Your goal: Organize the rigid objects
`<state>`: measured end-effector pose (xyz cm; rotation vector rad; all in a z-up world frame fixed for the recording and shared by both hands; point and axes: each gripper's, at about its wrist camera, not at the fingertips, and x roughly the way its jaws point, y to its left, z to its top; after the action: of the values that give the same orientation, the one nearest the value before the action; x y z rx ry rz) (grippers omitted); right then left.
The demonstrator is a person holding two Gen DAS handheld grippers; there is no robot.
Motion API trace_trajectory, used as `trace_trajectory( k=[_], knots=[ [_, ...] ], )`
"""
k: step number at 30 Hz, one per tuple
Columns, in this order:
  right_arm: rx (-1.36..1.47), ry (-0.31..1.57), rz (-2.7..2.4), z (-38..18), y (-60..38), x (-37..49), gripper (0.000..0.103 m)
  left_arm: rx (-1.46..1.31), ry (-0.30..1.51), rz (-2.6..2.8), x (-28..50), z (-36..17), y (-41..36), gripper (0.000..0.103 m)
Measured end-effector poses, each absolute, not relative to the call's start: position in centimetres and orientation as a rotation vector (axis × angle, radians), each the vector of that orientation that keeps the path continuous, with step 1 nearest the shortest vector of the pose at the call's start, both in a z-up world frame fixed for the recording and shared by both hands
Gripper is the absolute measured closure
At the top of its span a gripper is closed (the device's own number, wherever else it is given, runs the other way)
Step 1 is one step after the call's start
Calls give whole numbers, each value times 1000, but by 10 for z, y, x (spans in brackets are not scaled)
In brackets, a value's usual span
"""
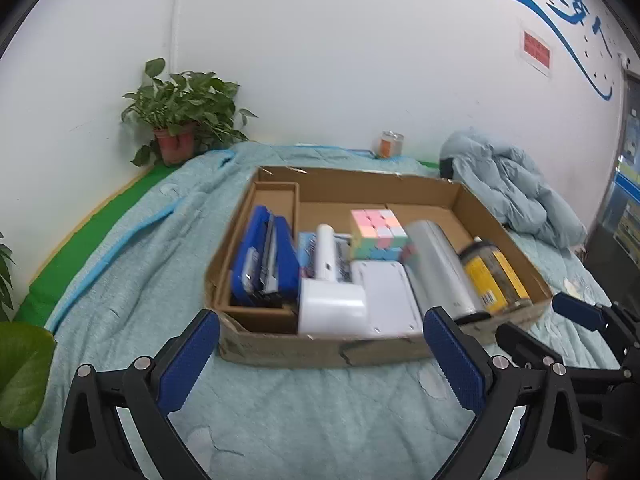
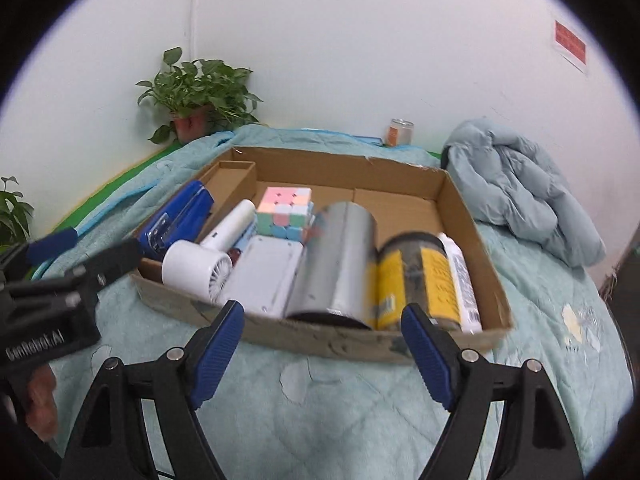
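A shallow cardboard box [image 1: 280,346] [image 2: 344,340] lies on the bed and holds a blue stapler [image 1: 266,256] [image 2: 180,218], a white hand fan [image 1: 330,296] [image 2: 200,266], a pastel cube [image 1: 376,232] [image 2: 284,212], a white flat device [image 1: 390,296] [image 2: 266,276], a silver cylinder [image 1: 440,268] [image 2: 338,260] and a yellow-labelled jar [image 1: 494,276] [image 2: 416,276]. A white bottle [image 2: 462,280] lies beside the jar. My left gripper [image 1: 320,356] is open and empty in front of the box. My right gripper [image 2: 322,346] is open and empty, also in front of the box.
A light blue quilt [image 1: 320,408] covers the bed. A crumpled blue jacket [image 1: 516,192] [image 2: 516,184] lies at the back right. A potted plant [image 1: 180,120] [image 2: 196,96] and a small can [image 1: 390,144] [image 2: 400,132] stand by the white wall.
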<state>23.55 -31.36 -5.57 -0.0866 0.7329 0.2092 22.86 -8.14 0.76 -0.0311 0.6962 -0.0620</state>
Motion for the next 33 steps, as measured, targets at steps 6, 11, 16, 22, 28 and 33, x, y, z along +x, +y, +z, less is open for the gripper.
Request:
trace_trajectory(
  k=[6, 11, 16, 22, 28, 33],
  knots=[
    [-65, 741, 188, -56, -332, 221, 22, -9, 685, -71, 210, 16, -107, 1],
    [-50, 733, 192, -55, -344, 211, 22, 19, 674, -90, 200, 31, -131, 1],
    [-39, 722, 183, -53, -354, 203, 22, 27, 661, -91, 192, 45, -142, 1],
    [-29, 722, 185, -52, -358, 199, 22, 24, 681, -92, 189, 46, -144, 1],
    [-25, 715, 195, -50, -360, 197, 22, 31, 695, -97, 191, 43, -141, 1],
    [-31, 712, 201, -49, -362, 199, 22, 29, 697, -102, 193, 42, -140, 1]
  ],
)
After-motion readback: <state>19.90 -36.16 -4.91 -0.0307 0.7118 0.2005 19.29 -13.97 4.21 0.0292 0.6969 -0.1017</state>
